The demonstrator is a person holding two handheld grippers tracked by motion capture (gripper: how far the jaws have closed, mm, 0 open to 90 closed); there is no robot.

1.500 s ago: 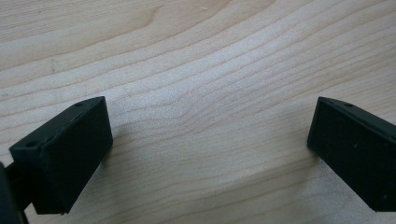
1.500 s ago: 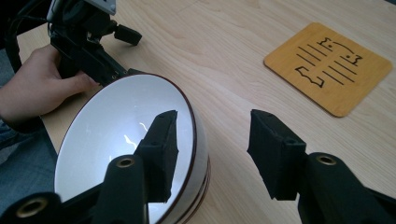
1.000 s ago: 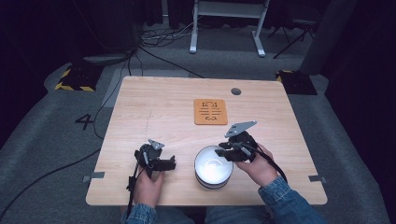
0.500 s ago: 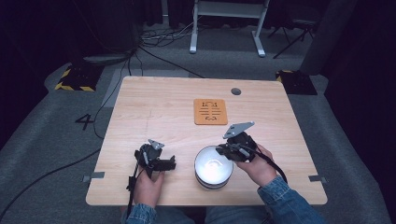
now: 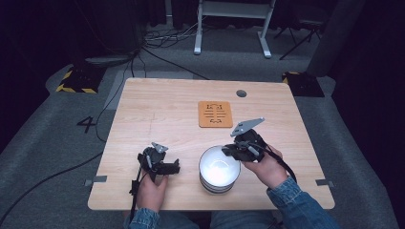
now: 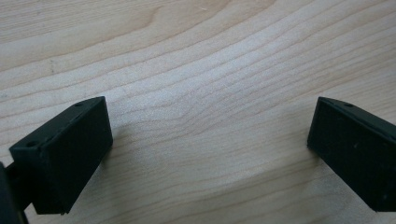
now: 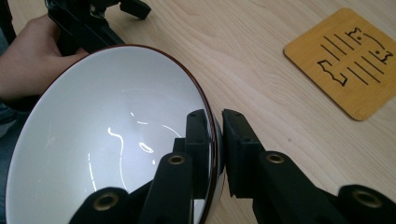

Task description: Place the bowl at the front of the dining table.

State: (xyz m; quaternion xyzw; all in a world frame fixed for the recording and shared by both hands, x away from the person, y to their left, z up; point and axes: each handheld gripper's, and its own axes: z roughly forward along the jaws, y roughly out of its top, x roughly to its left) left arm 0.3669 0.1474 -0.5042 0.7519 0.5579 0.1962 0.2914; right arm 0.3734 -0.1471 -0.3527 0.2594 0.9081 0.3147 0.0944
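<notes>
**Now We Have the Bowl by Its Rim**

Now our right hand-held gripper [image 7: 215,140] pinches the white bowl [image 5: 219,167]. One jaw is inside the bowl and the other is outside, with the thin dark rim squeezed between them. The jaws have just been closing, and now they press on the rim on both sides. So the grab looks done.

The bowl sits near our edge of the table [image 5: 157,105], about in the middle between our two hands. From above it looks like the top bowl of a small stack, because we see stripes of more rims under it. In the right gripper view the bowl looks tipped, but that may be just how the camera looks at it. We cannot tell if it has left the stack yet.

Our left hand-held gripper [image 5: 168,166] waits just beside the bowl on the left. Its jaws stand wide apart and hold nothing. In the left gripper view we see bare wood between them.

Farther back on the table lies an orange mat [image 5: 215,114] with dark lines on it. Nothing is on it.

What is left, we think, is to lift the bowl and put it down somewhere. The mat could be the spot, but that is our guess. The rim is thin and smooth, so the bowl could slip or swing if we lift too fast.
</notes>
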